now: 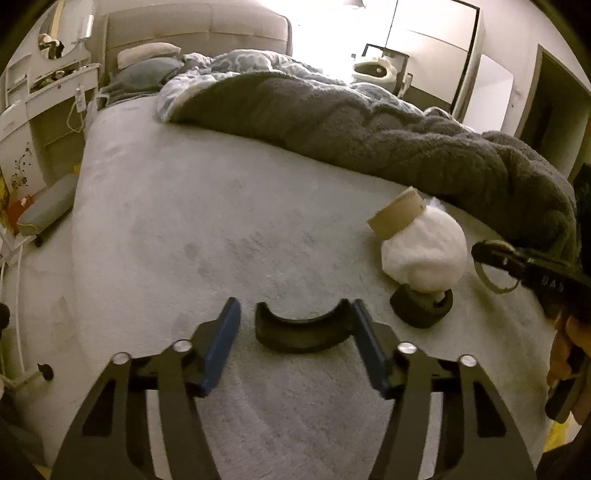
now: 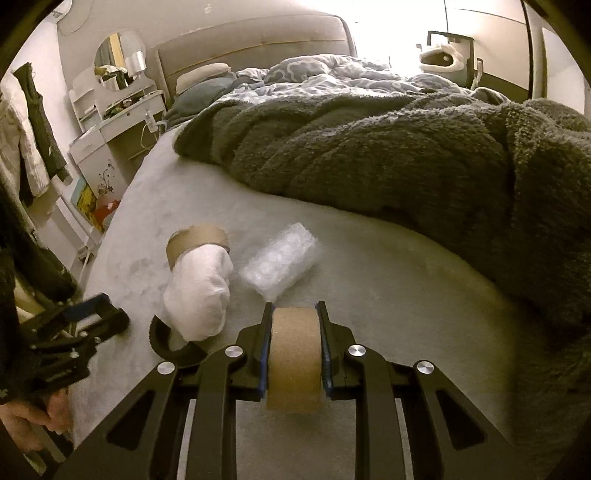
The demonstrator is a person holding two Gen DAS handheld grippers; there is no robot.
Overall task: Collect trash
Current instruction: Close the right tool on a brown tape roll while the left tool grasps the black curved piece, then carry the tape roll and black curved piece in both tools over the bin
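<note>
My left gripper [image 1: 293, 317] is open over the grey bed sheet [image 1: 184, 229], its blue fingers on either side of a curved black plastic piece [image 1: 295, 332]. My right gripper [image 2: 294, 332] is shut on a brown cardboard ring [image 2: 294, 354]; it shows at the right edge of the left wrist view [image 1: 495, 266]. A crumpled white tissue wad [image 1: 424, 251] lies beside a cardboard tape core [image 1: 397, 214], with a black round piece [image 1: 421, 306] under the wad. In the right wrist view the wad [image 2: 199, 295], the core [image 2: 195, 243] and a clear bubble-wrap piece [image 2: 280, 269] lie ahead of the right gripper.
A dark fleece blanket [image 1: 369, 129] is heaped across the far and right side of the bed. A headboard [image 1: 195, 33] and pillows stand at the back. A white dresser [image 1: 44, 96] stands left of the bed, with clutter on the floor [image 1: 44, 210].
</note>
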